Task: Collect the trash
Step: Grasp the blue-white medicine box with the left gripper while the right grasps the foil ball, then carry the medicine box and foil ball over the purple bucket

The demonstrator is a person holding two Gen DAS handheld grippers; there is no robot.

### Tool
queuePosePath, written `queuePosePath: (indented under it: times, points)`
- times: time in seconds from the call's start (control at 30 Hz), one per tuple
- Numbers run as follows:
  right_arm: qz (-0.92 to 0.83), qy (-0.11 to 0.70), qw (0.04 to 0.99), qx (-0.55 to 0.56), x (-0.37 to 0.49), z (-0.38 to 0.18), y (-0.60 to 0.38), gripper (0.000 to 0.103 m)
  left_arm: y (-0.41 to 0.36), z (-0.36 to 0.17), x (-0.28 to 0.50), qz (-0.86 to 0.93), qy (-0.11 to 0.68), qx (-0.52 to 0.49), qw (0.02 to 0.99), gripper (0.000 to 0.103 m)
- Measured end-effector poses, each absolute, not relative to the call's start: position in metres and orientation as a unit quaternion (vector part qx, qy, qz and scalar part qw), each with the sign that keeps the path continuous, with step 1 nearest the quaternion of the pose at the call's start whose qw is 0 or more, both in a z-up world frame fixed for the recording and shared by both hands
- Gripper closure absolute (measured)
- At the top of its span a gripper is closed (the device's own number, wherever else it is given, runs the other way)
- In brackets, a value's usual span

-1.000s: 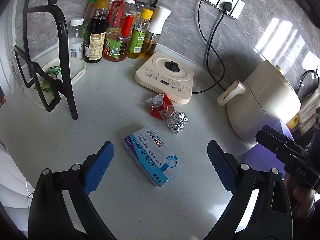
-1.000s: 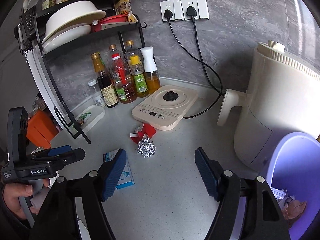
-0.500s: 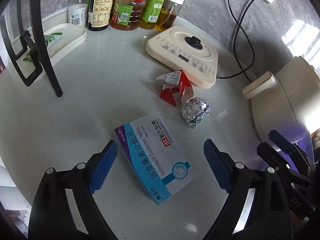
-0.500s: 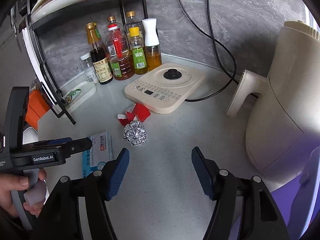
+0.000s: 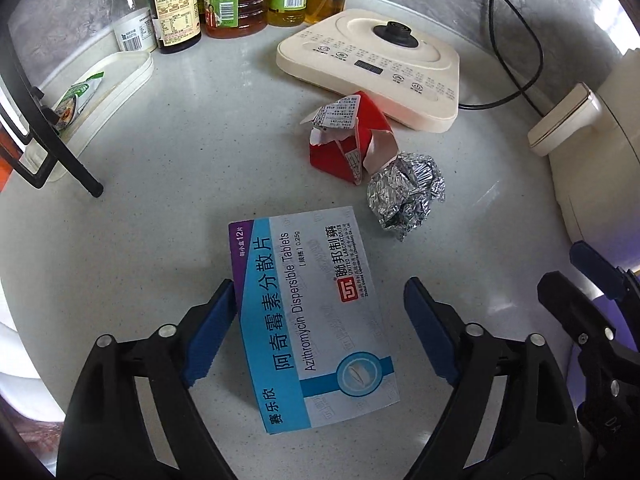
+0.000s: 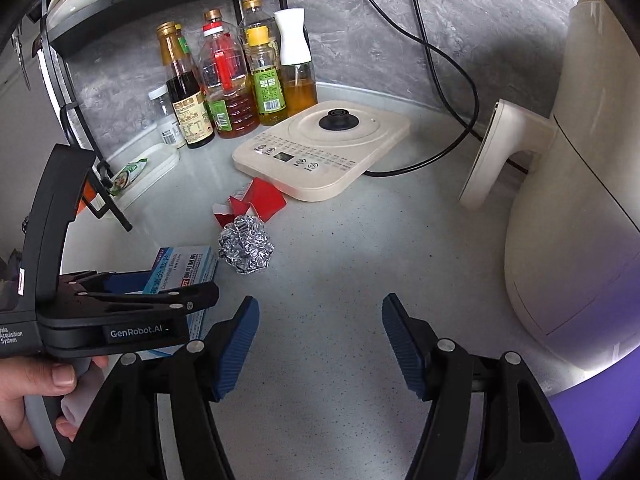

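Blue-padded left gripper (image 5: 320,328) tilted down, closing astride medicine box (image 5: 312,312)

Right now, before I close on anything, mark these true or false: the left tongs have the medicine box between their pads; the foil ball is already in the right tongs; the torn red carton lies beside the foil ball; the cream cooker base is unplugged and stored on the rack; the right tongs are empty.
1. The medicine box lies between the pads of the left tongs: true. The jaws are closing, and a gap shows at the right pad.
2. The foil ball is in the right tongs: false. It lies on the counter ahead of them.
3. The torn red carton lies beside the foil ball: true.
4. The cooker base is on the rack: false. It sits on the counter.
5. The right tongs are empty: true.
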State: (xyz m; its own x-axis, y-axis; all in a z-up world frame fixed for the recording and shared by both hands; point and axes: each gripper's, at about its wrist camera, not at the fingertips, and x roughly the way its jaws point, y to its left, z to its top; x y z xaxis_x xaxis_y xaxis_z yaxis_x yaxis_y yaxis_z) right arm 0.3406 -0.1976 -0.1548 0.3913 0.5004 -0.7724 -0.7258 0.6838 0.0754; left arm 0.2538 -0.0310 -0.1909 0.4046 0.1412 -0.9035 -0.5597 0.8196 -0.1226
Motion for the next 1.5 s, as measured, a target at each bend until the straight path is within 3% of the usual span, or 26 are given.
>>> queuePosePath:
  times: [0.03,0.73,0.83,0.9,0.97,1.03,1.07,1.1,1.5]
  points:
    - [0.371,0.408,0.823,-0.137,0.342,-0.155,-0.198,0.040,-0.031,-0.190,0.253,0.217,0.500,-0.201,0.814,0.036]
    - [0.418,0.431,0.788,-0.138,0.356,-0.173,-0.125,0.040,0.024,-0.157,0.205,0.224,0.441,-0.239,0.836,0.037]
    - [0.427,0.437,0.780,-0.137,0.357,-0.178,-0.111,0.035,0.030,-0.158,0.200,0.227,0.439,-0.245,0.834,0.037]
    - [0.438,0.444,0.771,-0.130,0.360,-0.182,-0.102,0.022,0.035,-0.159,0.196,0.226,0.438,-0.253,0.832,0.037]
    - [0.441,0.452,0.765,-0.127,0.363,-0.189,-0.095,0.021,0.038,-0.159,0.192,0.230,0.433,-0.261,0.832,0.037]
    - [0.434,0.474,0.756,-0.122,0.369,-0.199,-0.091,0.036,0.038,-0.157,0.189,0.228,0.427,-0.265,0.834,0.037]
    - [0.433,0.484,0.750,-0.120,0.371,-0.202,-0.092,0.056,0.038,-0.156,0.188,0.226,0.424,-0.265,0.836,0.037]
    - [0.430,0.480,0.754,-0.125,0.369,-0.199,-0.094,0.060,0.036,-0.154,0.186,0.223,0.421,-0.264,0.839,0.037]
    - [0.409,0.418,0.803,-0.115,0.316,-0.110,-0.157,0.060,0.014,-0.108,0.173,0.161,0.354,-0.242,0.889,0.037]
